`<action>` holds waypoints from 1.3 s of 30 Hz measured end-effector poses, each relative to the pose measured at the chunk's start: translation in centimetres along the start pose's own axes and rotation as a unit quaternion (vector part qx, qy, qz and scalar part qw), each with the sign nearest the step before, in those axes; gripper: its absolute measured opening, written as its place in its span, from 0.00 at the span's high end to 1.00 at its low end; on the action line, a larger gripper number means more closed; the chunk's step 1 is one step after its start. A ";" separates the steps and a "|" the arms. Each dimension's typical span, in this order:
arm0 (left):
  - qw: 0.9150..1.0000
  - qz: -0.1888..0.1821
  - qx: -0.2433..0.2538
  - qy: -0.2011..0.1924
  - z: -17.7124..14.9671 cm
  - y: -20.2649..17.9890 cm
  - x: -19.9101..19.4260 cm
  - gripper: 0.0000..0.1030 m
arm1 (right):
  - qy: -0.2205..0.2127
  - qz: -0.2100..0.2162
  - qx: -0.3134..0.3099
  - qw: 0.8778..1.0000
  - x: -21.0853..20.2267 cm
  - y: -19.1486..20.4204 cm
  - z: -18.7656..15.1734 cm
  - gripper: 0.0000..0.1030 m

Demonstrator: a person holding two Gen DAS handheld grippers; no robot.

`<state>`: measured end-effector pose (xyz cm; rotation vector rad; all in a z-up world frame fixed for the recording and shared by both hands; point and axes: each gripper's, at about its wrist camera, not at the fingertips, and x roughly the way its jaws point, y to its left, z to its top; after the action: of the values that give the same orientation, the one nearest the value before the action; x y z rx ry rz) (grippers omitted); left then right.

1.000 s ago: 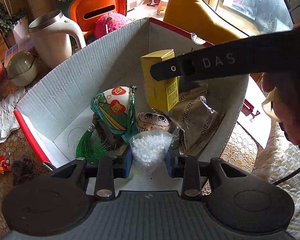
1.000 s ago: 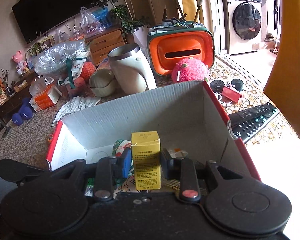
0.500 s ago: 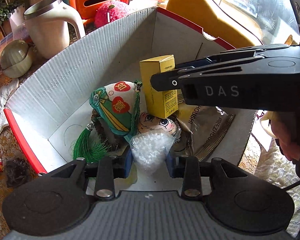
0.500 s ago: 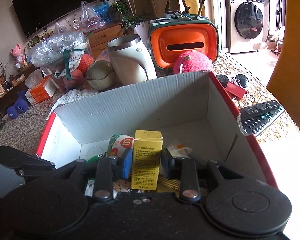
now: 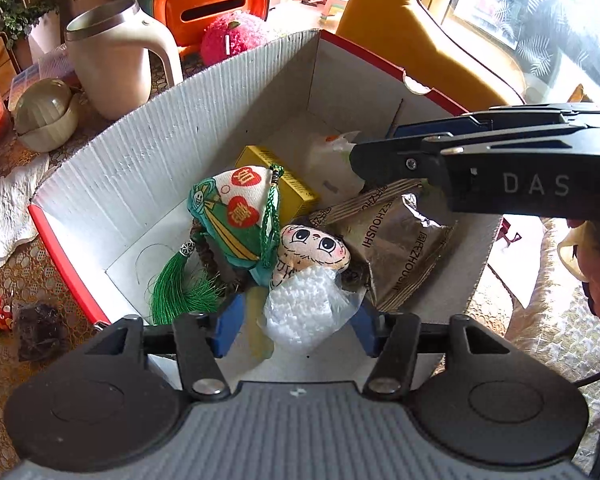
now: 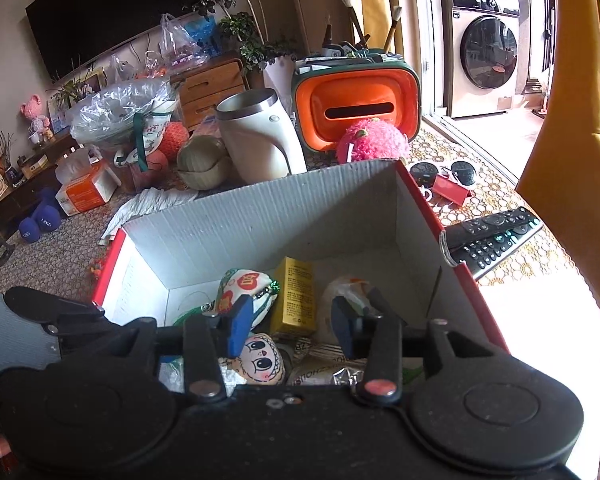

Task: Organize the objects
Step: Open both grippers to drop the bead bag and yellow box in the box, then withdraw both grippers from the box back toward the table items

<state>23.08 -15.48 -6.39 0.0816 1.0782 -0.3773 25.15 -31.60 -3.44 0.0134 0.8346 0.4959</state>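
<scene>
Close against the bottom edge of the left wrist view, my left gripper [image 5: 296, 322] now stands with its blue pads apart on either side of the bag of white pellets [image 5: 306, 312]; half a second ago those pads were pinched on it, so I judge that bag released, though I cannot tell whether a pad still brushes it. It lies on the floor of the cardboard box [image 5: 148, 160], just below the cartoon-face doll [image 5: 314, 250]. Low in the right wrist view, my right gripper [image 6: 292, 320] is spread wide and carries nothing, where a moment ago it gripped the yellow carton [image 6: 294, 298] upright. That carton now lies tipped back in the middle of the frame, leaning beside the green tasselled sachet [image 6: 246, 286], with the brown foil snack packets [image 5: 396, 236] to its right in the left wrist view. Both drops look done, so my next step would be to lift clear and look for another loose thing. Farther up the frame, outside the box, I see the remote control [image 6: 494, 238] at the right, the sunglasses [image 6: 444, 172] above it, and the white kettle [image 6: 260, 140] and pink plush fruit [image 6: 374, 144] near the top centre, candidates still waiting on the table.
</scene>
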 end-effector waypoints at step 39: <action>0.984 0.058 -0.068 -0.157 -8.1 10.9 -15.5 0.13 | -0.052 0.041 -0.076 0.995 -7.3 12.9 -0.9 0.04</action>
<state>13.52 0.74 2.02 -0.0357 0.7808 -0.2022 14.98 -23.42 3.69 -0.0664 0.6954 0.6309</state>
